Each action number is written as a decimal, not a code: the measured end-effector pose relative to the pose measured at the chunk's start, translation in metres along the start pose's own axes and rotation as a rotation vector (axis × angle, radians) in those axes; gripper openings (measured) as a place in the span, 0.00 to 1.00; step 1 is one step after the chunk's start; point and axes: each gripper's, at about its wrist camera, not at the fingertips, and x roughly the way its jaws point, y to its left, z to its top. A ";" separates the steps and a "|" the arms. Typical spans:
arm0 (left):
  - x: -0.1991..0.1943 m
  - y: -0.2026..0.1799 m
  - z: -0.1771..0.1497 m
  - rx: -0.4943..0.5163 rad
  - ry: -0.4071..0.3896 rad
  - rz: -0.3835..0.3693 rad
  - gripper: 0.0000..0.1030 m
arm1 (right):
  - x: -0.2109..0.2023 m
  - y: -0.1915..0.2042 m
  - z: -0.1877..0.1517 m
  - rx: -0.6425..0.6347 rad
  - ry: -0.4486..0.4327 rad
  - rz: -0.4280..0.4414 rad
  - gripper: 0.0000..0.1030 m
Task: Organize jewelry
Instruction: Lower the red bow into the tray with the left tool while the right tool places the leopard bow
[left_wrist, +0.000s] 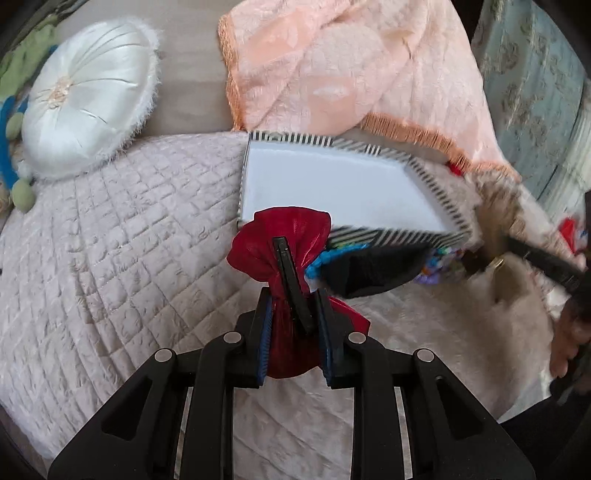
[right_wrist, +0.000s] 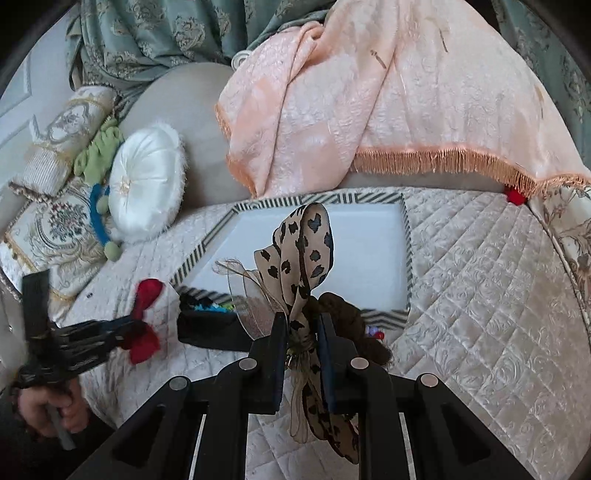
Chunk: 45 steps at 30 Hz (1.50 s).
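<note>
Both hands are busy over the bed (right_wrist: 480, 295) right now. The left hand-held gripper (left_wrist: 293, 314) is clenched on a red bow (left_wrist: 284, 240), pinching it at the knot, with its clip lying up the middle. The right hand-held gripper (right_wrist: 303, 328) is clamped on a leopard bow (right_wrist: 303, 251), loops fanning up ahead of the fingers. Just beyond both sits the striped tray (right_wrist: 407, 236), its white floor bare, and a heap of other pieces (left_wrist: 369, 269) lies against its near edge. I'd say this is the carry step: each bow needs lifting over the rim, lowering flat inside, well apart, then letting go.
</note>
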 end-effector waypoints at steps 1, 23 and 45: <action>-0.006 -0.002 0.001 0.012 -0.018 -0.010 0.20 | 0.000 0.002 -0.001 -0.004 0.002 -0.012 0.15; -0.010 0.001 -0.014 0.025 -0.031 0.025 0.20 | 0.022 0.004 -0.030 -0.085 0.037 -0.032 0.56; -0.037 -0.001 0.030 -0.038 -0.039 0.033 0.20 | -0.021 -0.032 -0.016 0.063 -0.050 0.154 0.04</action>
